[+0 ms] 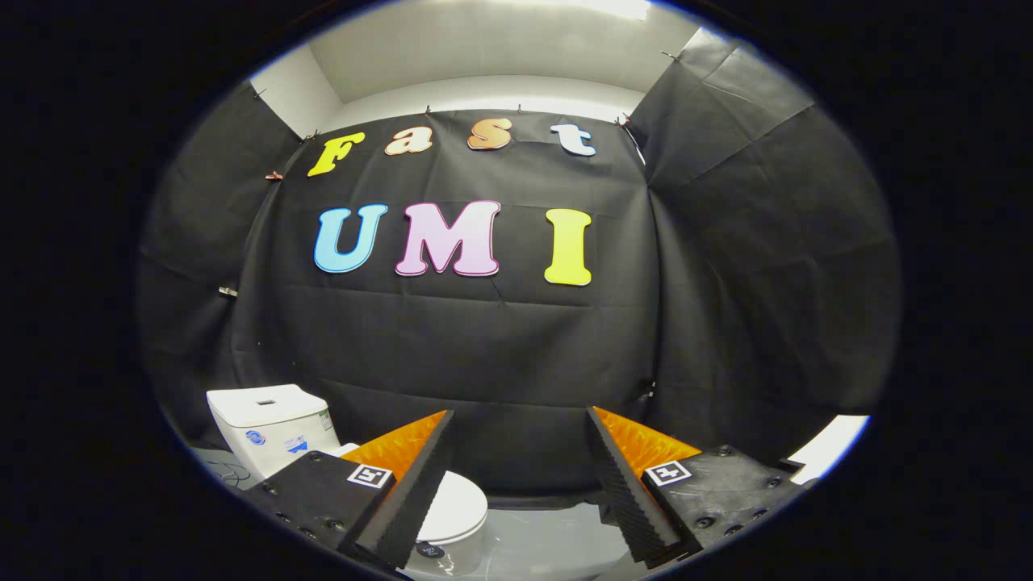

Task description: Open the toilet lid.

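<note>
Black cloth walls the booth on three sides, most likely so that the white fixture stands out plainly against it. Low down, beyond and to the left of the fingers, stands the toilet, its boxy white cistern set back against the cloth and its bowl reaching forward onto the pale floor. The toilet lid lies flat and closed on the bowl; its rounded front edge peeks out just right of the left finger, which covers the rest of it. The gripper hovers above and short of the toilet, its two fingers spread wide with nothing between them but cloth and floor. That wide spread suits the job, I judge: open fingers can slip one tip under the lid's front lip. The task looks not yet begun, and the gripper would need to drop and swing left to reach that edge.
</note>
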Tool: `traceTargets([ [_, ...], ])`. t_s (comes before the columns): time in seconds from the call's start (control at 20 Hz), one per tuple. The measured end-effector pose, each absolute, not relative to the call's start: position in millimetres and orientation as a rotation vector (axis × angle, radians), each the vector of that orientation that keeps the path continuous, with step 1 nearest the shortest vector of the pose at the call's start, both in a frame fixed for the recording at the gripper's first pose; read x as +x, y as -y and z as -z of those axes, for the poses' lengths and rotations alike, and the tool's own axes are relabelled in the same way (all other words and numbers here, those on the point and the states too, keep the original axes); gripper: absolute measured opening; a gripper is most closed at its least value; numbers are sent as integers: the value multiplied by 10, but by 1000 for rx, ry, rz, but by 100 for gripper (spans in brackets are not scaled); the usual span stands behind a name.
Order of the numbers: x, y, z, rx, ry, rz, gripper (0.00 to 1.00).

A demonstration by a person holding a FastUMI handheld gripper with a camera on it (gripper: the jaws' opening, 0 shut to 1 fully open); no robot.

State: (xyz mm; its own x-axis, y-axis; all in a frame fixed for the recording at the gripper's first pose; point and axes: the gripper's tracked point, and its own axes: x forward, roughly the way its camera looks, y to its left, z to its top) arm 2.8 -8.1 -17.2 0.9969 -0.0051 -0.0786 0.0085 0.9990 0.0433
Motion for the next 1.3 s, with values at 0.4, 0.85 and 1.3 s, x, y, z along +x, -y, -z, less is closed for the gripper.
traceTargets([
  [0.4,21,-4,126,30,-64,-24,98],
  [0.85,43,-156,269,72,-123,-89,98],
  [1.3,518,-14,794,138,-243,-147,99],
])
